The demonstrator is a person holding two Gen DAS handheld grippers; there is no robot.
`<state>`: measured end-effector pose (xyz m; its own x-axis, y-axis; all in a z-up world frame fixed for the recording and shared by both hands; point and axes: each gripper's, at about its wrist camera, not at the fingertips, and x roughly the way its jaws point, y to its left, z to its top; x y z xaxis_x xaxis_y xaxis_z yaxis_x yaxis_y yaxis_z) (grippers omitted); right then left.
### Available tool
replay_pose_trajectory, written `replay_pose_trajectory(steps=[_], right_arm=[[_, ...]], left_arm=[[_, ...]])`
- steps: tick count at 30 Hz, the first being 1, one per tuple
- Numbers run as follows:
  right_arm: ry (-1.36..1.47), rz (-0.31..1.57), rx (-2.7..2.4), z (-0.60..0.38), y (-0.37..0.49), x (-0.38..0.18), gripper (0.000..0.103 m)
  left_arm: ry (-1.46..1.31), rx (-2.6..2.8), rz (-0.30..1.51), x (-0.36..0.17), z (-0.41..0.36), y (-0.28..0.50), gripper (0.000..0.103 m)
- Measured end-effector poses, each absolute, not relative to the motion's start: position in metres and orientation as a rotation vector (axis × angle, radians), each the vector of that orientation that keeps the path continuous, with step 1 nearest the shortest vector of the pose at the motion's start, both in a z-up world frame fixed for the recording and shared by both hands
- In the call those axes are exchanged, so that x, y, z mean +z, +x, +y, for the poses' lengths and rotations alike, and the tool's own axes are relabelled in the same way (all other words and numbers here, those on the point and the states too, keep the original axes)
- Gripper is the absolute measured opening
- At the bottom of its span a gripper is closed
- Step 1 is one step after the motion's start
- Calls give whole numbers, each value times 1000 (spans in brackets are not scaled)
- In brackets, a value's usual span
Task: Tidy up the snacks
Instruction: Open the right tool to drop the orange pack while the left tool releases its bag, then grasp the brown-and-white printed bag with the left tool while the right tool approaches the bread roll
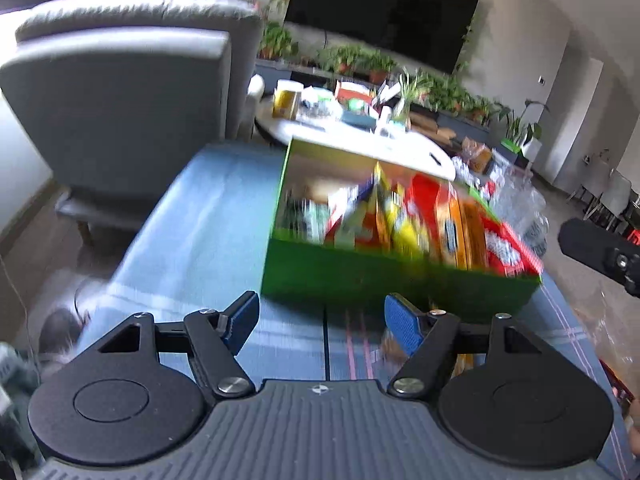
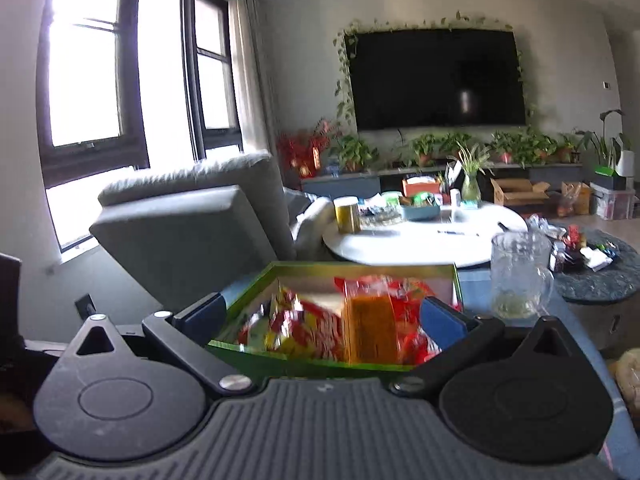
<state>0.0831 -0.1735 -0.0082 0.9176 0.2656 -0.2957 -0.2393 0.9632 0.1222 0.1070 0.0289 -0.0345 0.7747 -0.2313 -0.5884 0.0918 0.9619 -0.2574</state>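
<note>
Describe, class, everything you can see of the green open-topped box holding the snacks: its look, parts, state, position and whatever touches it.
The green open-topped box is rectangular, with plain bright green outer walls and shiny, mirror-like inner walls; it looks like glossy card. It has no lid and sits flat on the blue striped cloth. Colourful snack packets, red, yellow and orange, stand packed inside, blurred. The open left gripper hangs just short of its near wall, not touching. In the right wrist view the open right gripper frames the box; contact cannot be judged.
</note>
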Motion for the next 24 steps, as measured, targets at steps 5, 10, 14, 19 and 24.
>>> replay_pose_trajectory(steps=[5, 10, 14, 19, 24], right_arm=[[114, 433, 226, -179, 81, -23, 88], [158, 522, 167, -188, 74, -37, 88], [201, 555, 172, -197, 64, -40, 88], [216, 567, 188, -200, 55, -42, 88], [231, 594, 203, -202, 56, -48, 88]], left_arm=[[-229, -218, 744, -48, 21, 89, 67], [-192, -285, 775, -50, -5, 77, 67], [-164, -295, 817, -61, -21, 72, 67], [-140, -258, 848, -70, -31, 75, 67], [-120, -233, 850, -74, -35, 81, 68]])
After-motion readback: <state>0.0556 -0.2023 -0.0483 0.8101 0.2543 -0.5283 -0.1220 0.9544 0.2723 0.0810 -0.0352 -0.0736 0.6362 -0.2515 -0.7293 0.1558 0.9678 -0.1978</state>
